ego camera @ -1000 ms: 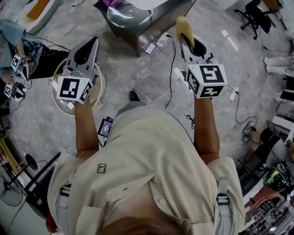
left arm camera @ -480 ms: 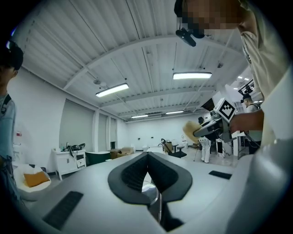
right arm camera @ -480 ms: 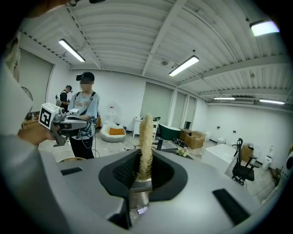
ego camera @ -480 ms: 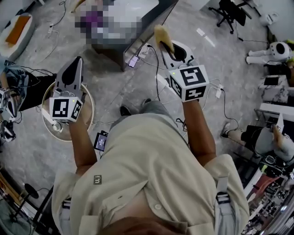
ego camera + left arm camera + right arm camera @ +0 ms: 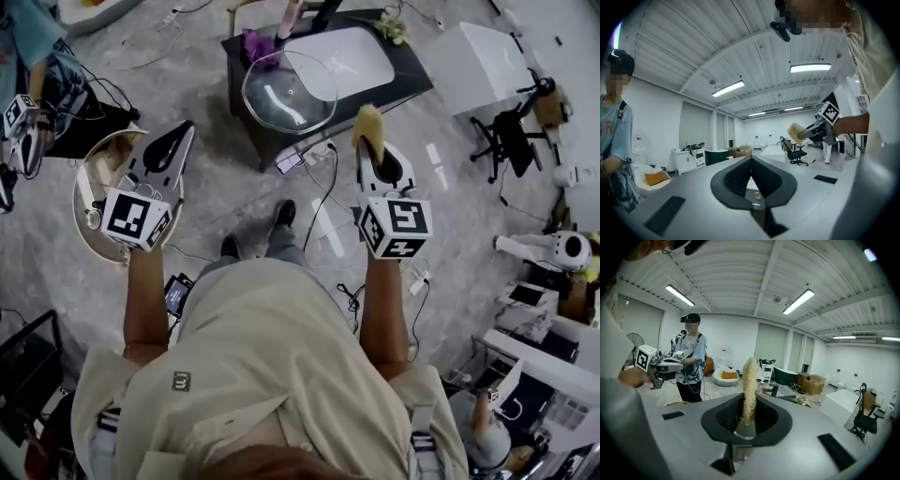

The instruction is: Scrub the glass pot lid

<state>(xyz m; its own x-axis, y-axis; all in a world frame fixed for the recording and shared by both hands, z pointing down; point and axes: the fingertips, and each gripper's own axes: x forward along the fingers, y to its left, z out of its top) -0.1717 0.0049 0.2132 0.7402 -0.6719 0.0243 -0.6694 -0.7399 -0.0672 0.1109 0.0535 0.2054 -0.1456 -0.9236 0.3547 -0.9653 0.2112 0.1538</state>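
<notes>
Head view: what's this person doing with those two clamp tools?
A person stands holding a gripper in each hand. The right gripper is shut on a yellow scrubber that sticks out past its jaws. The left gripper is shut and empty. The glass pot lid lies on the dark table ahead, and neither gripper touches it, so scrubbing has not begun.

Office chair [image 5: 506, 141] and bystander [image 5: 33, 47]

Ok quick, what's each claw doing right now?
Left claw: closed, empty.
Right claw: closed on a yellow scrubber.
</notes>
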